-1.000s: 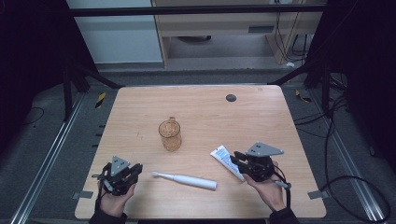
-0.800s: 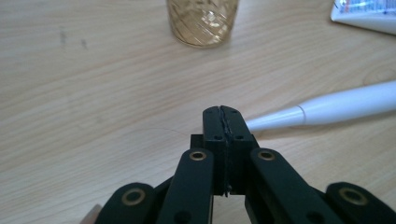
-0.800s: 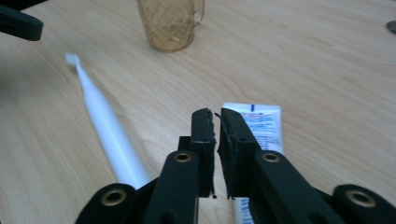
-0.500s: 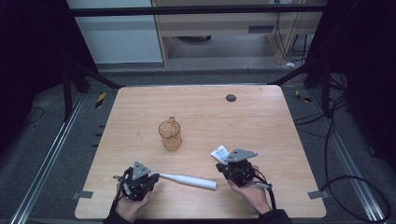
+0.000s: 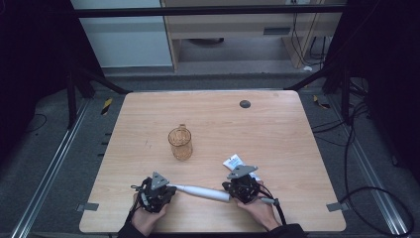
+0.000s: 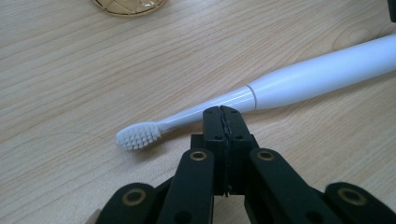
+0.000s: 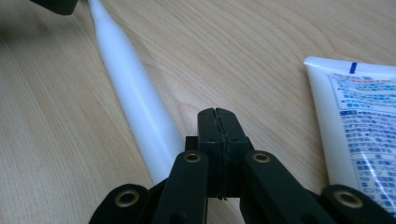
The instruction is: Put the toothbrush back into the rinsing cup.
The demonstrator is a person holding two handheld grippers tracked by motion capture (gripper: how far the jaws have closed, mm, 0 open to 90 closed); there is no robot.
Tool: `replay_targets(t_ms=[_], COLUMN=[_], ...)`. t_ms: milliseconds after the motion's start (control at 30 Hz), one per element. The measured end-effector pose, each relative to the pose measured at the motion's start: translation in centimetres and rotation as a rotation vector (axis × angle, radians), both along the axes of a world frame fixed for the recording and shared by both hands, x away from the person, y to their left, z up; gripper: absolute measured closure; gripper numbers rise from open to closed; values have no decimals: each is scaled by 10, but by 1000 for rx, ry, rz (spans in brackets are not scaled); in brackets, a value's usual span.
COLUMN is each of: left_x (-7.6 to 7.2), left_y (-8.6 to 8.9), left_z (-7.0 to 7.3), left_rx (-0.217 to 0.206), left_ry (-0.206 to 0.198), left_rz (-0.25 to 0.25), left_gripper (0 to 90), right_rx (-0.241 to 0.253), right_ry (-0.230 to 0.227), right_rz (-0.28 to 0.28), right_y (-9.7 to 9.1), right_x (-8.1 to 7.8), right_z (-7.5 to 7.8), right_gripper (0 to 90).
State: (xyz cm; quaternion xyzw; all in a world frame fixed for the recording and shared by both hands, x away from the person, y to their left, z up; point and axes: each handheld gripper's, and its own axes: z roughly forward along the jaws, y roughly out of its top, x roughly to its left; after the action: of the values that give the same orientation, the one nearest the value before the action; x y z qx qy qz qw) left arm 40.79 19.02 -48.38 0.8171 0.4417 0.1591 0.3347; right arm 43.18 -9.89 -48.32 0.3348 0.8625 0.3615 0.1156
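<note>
1. You are bringing both claws in and down to the toothbrush, which is lying flat on the table near your edge. A second ago they were sitting farther out toward the table's two sides; now the left claw is at the brush end and the right claw at the handle end.
2. Both claws are pinched fully together with nothing between them. In the left gripper view the left claw is pointing at the thin neck just behind the bristles; in the right gripper view the right claw is lying just beside the handle, between it and the toothpaste tube.
3. Nothing is gripped yet. Judging from this, you are lining up on the toothbrush, and a claw will have to spread before it can take it.
4. The glass mug is standing upright, well apart from both claws.
</note>
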Motion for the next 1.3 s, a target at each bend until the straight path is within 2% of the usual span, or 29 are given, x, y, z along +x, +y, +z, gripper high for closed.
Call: replay_targets(t_ms=[200,600,833,933,1300], left_x=[7,15,15,17,19], left_y=[-4,-12,-17,-21,-32], left_z=[-3,-5,-5,-5,-5], left_rx=[3,-23,-32,-46,-55], left_ry=[14,12,7,9,-4], left_rz=[-3,-3,-14,-14,-29], left_gripper=[896,896,896,896,897], right_rx=[0,19,29,32,34], right_ry=[18,44,54,63,70], right_rz=[15,50,61,69,110], right_y=[3,6,5,7,17], right_x=[-2,-10,-14,-17,-25], right_z=[-3,-3,-3,-3,-5], right_gripper=[897,891,891,890,883])
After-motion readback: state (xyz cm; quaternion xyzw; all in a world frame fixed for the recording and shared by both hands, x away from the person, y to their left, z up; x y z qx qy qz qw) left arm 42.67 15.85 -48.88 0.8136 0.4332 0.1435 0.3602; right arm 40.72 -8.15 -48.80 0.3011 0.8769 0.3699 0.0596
